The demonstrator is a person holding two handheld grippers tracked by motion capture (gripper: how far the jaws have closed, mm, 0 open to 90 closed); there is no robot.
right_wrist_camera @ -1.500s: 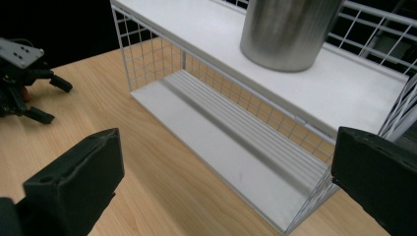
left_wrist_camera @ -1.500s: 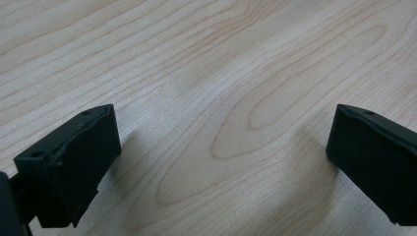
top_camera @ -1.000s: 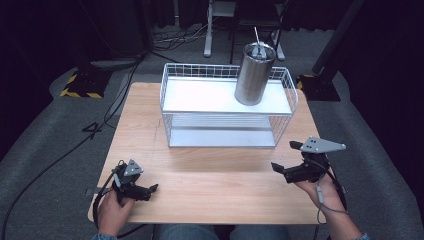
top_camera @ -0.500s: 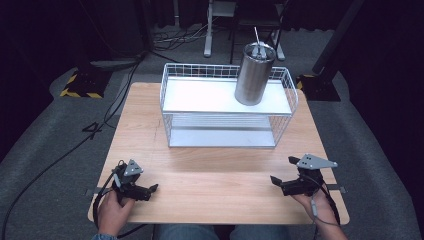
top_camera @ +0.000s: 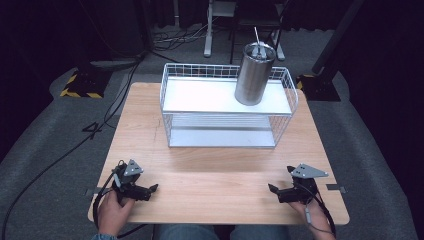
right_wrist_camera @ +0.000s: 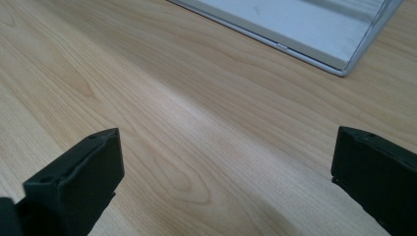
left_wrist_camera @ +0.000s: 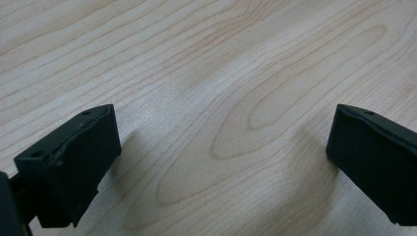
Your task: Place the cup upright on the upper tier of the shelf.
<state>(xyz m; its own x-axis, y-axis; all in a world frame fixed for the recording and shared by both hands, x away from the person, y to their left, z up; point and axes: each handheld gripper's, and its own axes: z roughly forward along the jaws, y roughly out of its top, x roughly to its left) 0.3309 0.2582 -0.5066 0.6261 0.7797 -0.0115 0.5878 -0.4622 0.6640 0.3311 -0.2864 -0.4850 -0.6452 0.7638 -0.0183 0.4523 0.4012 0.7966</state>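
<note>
A steel tumbler (top_camera: 254, 74) with a lid and straw stands upright on the top shelf of a white wire rack (top_camera: 227, 106), toward its right end. My left gripper (top_camera: 151, 189) rests low over the table's front left, open, with bare wood between its jaws (left_wrist_camera: 221, 147). Near the front right my right gripper (top_camera: 272, 190) is also open over bare wood (right_wrist_camera: 221, 162). The rack's lower shelf corner (right_wrist_camera: 339, 64) lies ahead of it in the right gripper view.
The wooden table (top_camera: 220, 165) has open wood between the rack and the two grippers. Cables (top_camera: 85, 145) run across the grey floor at the left. A chair base and stands (top_camera: 225, 30) are behind the table.
My right gripper has come down and toward the front edge, settling low over the table. The left gripper, tumbler and rack have stayed put.
</note>
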